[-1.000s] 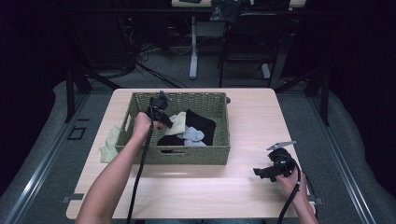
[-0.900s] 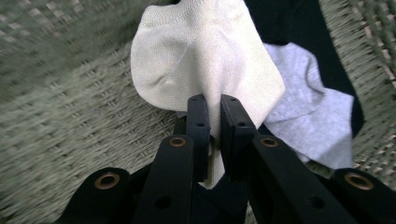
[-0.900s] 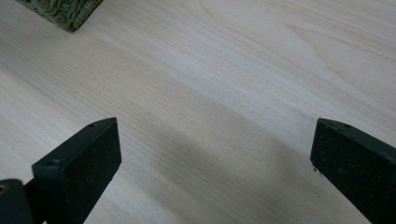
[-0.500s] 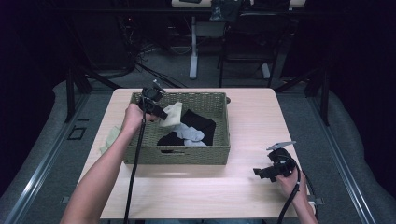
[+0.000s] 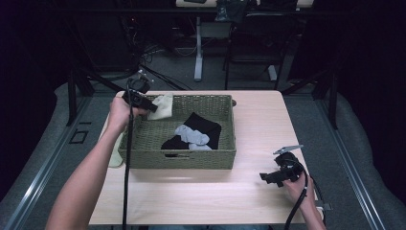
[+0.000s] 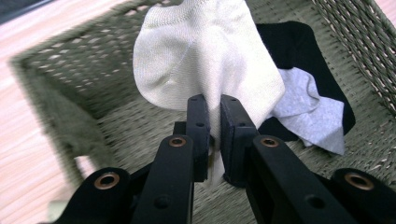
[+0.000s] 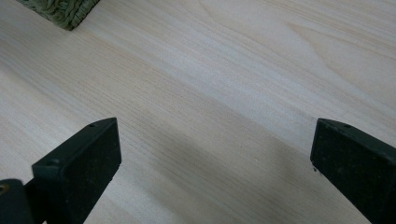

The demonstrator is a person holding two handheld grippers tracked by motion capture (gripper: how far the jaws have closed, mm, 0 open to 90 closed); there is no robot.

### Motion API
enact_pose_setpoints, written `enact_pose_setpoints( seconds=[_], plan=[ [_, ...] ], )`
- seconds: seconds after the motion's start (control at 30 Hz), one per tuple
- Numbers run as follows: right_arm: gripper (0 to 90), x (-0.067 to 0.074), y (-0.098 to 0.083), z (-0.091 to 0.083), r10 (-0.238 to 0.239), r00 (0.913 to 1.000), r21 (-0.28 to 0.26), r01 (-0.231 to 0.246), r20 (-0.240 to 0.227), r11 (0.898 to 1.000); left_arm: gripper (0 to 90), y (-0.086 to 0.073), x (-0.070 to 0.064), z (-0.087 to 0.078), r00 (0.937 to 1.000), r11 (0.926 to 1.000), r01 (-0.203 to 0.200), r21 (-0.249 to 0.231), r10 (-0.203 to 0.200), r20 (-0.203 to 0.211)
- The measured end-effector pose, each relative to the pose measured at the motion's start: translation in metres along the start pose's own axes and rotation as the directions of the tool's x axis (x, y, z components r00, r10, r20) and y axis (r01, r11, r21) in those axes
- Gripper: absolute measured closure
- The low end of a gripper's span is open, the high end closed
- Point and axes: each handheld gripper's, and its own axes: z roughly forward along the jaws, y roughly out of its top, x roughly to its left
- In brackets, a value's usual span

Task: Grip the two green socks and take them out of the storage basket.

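Left gripper: clamped on cream sock, above basket. Right gripper: jaws wide apart, empty, over table.

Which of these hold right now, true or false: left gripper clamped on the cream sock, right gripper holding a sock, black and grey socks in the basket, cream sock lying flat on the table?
1. The left gripper is shut on the cream sock. True.
2. The right gripper holds a sock. False: its jaws stand open over the bare table.
3. A black sock and a grey sock lie in the woven basket. True.
4. The cream sock lies flat on the table. False: it hangs from the left gripper above the basket's far left corner.
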Motion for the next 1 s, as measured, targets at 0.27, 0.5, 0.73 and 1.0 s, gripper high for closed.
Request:
enact_pose_setpoints(
  seconds=[0.27,0.5,0.73,1.0],
  plan=[
    [1.1,0.0,0.0,0.0,-0.007,1.0,0.006,0.007,0.006,1.0,83.3,-0.008,0.015,-0.026,0.9987,0.9986,0.034,-0.041,-0.036,-0.037],
    [1.1,0.0,0.0,0.0,-0.007,1.0,0.006,0.007,0.007,1.0,83.3,-0.017,0.03,-0.04,0.9957,0.9961,0.065,-0.059,-0.069,-0.062],
    [1.1,0.0,0.0,0.0,-0.007,0.9999,0.007,0.007,0.008,1.0,83.3,-0.027,0.042,-0.051,0.9912,0.9933,0.092,-0.07,-0.098,-0.088],
    [1.0,0.0,0.0,0.0,-0.012,0.9998,0.012,0.012,0.013,1.0,83.3,-0.044,0.059,-0.066,0.9824,0.9874,0.133,-0.085,-0.143,-0.12]
  ],
)
